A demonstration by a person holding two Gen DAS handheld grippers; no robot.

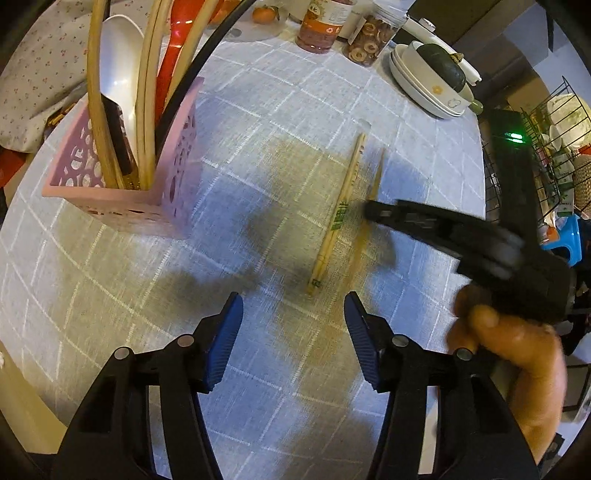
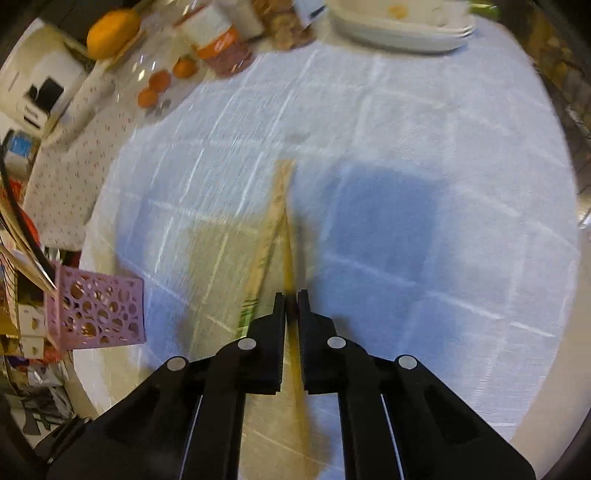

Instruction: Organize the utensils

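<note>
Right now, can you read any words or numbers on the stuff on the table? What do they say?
None can be read clearly.
Wrapped chopsticks: green printing on the paper sleeve, too small to read.
Red-labelled jar: printing on the label, too blurred to read.
Bowl: only a small flower and a cartoon drawing, no words.
Pink utensil holder: only cut-out holes, no writing.
White box: dark marks, too blurred to read.
</note>
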